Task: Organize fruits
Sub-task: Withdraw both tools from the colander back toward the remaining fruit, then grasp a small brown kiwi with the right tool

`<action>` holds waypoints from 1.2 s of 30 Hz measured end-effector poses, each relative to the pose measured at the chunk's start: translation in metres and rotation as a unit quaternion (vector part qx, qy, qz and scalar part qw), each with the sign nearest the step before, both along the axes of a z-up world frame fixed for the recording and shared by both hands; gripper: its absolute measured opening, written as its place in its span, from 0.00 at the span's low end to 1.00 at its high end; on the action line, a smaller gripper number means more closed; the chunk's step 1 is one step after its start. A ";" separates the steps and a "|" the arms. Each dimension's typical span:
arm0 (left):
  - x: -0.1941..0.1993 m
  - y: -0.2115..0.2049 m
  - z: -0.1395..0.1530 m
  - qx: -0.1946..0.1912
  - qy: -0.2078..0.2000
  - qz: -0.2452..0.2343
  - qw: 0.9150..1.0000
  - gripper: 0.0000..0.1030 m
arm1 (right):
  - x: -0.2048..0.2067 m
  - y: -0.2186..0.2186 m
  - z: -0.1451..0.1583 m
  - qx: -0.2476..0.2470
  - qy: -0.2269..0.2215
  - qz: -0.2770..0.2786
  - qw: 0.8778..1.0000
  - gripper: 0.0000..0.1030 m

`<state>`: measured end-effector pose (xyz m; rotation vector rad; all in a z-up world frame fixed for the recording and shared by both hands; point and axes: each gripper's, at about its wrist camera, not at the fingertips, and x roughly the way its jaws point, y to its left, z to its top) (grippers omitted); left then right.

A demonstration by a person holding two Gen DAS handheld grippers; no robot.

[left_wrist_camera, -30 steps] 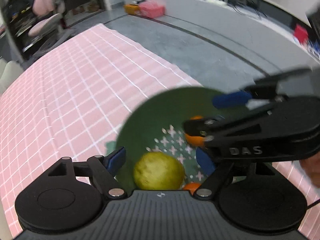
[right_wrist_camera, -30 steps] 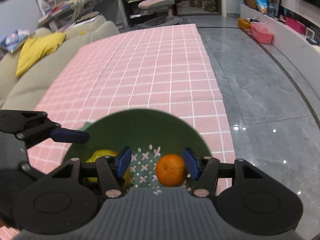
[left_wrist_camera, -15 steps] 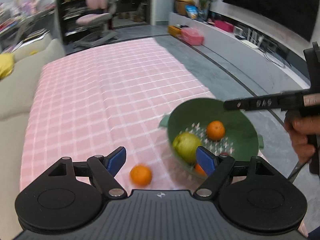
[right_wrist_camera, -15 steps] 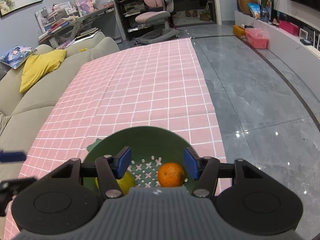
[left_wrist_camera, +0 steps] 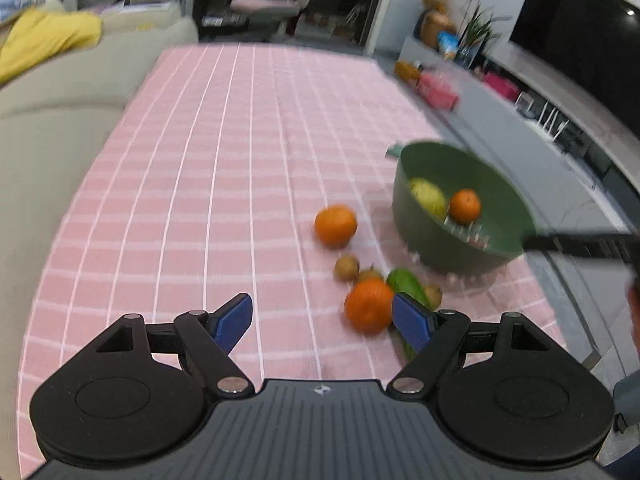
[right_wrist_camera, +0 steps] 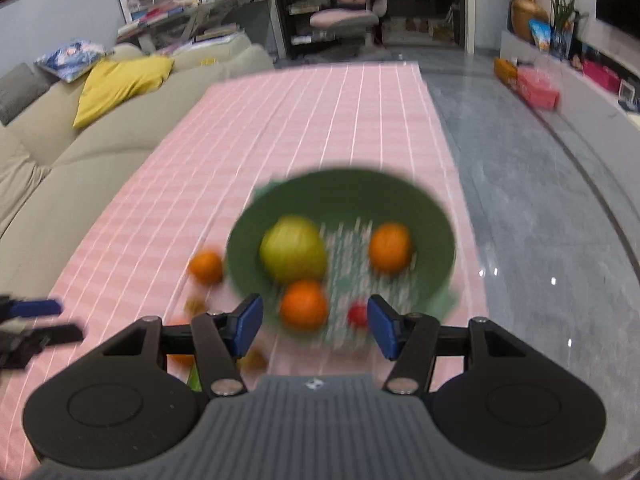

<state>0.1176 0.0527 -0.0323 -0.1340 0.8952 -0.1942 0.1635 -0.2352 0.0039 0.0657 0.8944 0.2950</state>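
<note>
Green bowl (right_wrist_camera: pixel 340 200) is dropping behind; we are backing both grippers off, fingers parted and empty, toward loose oranges (left_wrist_camera: pixel 335 226) on the counter (left_wrist_camera: pixel 200 180).

No words or numbers can be read anywhere. The black plastic left gripper (left_wrist_camera: pixel 322 318) body only carries a tiny white star-like mark, with no letters.
</note>
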 end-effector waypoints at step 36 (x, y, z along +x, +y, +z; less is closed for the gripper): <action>0.016 -0.031 -0.036 0.003 0.038 -0.086 0.996 0.86 | 0.020 0.052 -0.077 0.055 0.084 -0.064 0.993 0.35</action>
